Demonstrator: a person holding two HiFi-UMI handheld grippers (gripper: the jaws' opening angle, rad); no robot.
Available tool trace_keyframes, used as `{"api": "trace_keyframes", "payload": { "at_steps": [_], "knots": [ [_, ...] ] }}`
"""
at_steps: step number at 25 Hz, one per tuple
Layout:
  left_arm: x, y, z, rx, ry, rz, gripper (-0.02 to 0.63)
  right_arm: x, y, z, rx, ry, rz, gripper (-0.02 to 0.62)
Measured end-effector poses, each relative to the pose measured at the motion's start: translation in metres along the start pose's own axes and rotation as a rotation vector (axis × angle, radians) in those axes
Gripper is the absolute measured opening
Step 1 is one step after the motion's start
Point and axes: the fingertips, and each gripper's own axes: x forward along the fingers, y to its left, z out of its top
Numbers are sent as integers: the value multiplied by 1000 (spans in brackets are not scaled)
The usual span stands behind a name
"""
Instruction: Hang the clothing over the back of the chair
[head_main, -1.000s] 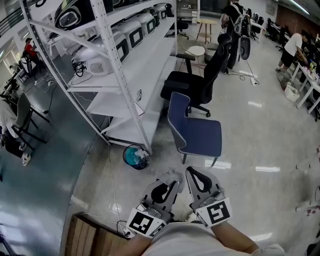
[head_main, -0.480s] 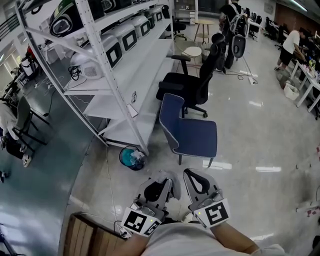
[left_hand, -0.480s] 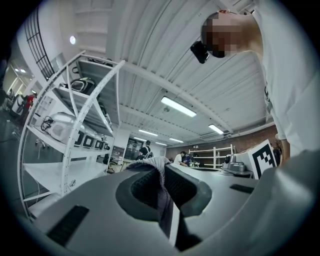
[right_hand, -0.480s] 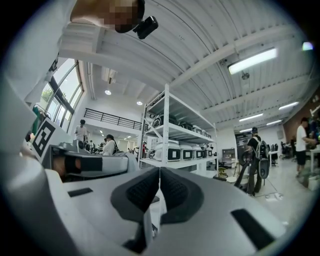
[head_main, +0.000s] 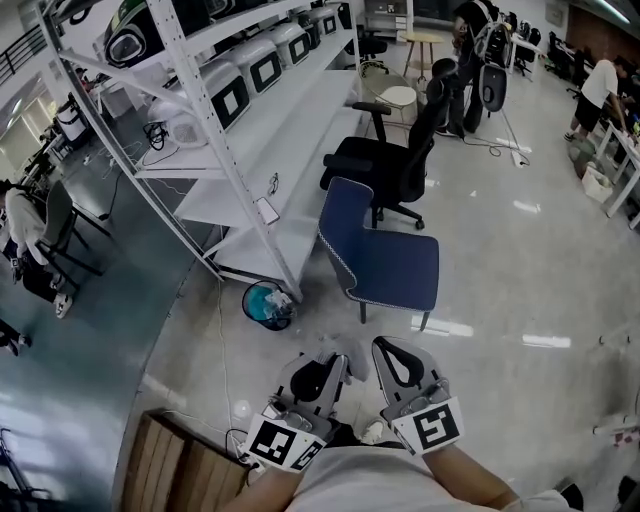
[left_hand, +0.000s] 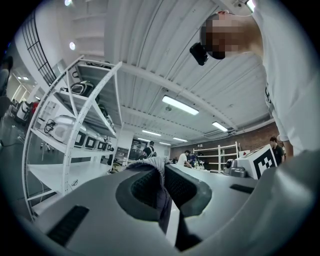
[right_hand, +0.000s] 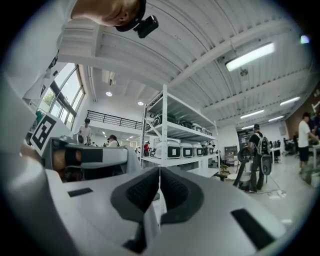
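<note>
Left hand-held gripper (head_main: 325, 368) and right hand-held gripper (head_main: 393, 352) both pinch grey clothing (head_main: 338, 356). Blue chair (head_main: 400, 268) at 12 o'clock, well apart. Backrest (head_main: 345, 225) on chair's 9 o'clock side, nearer left hand-held gripper.

1. A big lab-workshop hall: a tall white rack (head_main: 205, 140) at upper left holds rows of matching white machines (head_main: 243, 88).
2. Glossy floor (head_main: 520, 270), a black office chair (head_main: 392, 165) at centre, a person (head_main: 598, 85) working at upper right.
</note>
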Motion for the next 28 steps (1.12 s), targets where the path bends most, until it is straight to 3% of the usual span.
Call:
{"api": "trace_keyframes", "payload": {
  "at_steps": [14, 21, 28],
  "knots": [
    [31, 20, -9, -27, 16, -45, 32, 28, -18, -6, 20, 19, -10, 18],
    [49, 64, -13, -56, 27, -52, 32, 77, -13, -14, 51, 45, 19, 18],
    [70, 104, -6, -62, 24, -97, 32, 125, -22, -9, 46, 53, -10, 18]
  ]
}}
